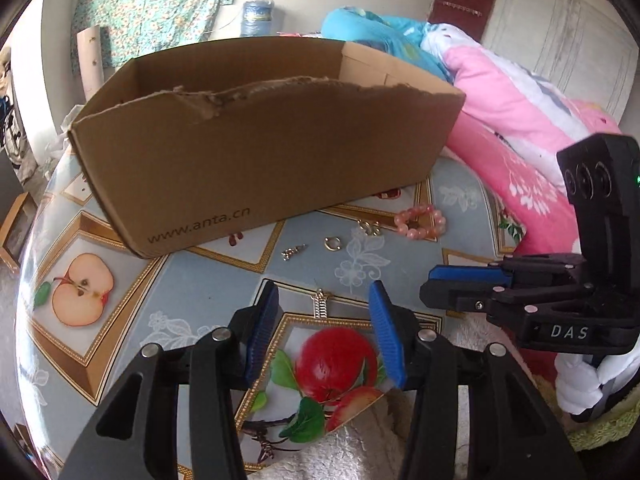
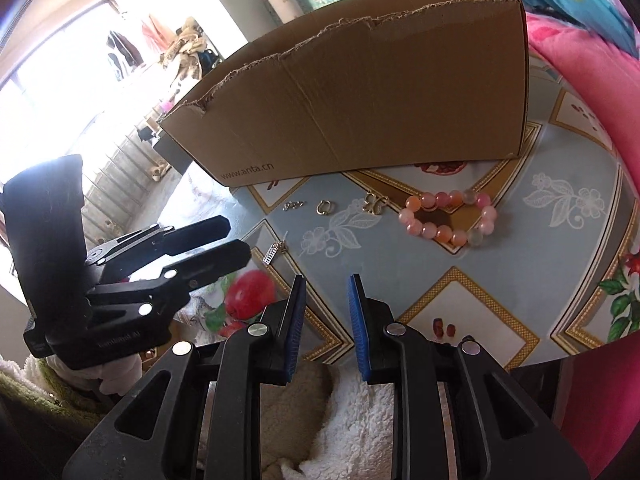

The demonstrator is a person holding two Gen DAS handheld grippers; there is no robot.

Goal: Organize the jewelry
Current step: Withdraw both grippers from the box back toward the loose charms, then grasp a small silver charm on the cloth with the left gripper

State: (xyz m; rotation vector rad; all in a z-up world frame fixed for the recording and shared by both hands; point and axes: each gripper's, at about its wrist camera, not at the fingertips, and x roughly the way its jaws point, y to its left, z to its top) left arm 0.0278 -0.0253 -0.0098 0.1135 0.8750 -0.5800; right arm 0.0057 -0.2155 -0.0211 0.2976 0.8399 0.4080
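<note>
One cardboard box (image 1: 256, 152) stands on the worktop (image 2: 520, 248), and in front of it lie one pink bead bracelet (image 2: 450, 216), one gold ring (image 2: 323, 207), and three small metal charms. The left gripper (image 1: 324, 324) and the right gripper (image 2: 326, 308) both hang over the near edge. Both have their jaws apart with nothing between them.

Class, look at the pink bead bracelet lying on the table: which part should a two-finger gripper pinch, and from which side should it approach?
Pinch one stretch of the beaded loop, probably the near side, coming from above. The pink bead bracelet lies flat on the table as an open ring, so one finger could drop inside it and the other outside. The right gripper looks nearer, with its jaws apart and empty.
</note>
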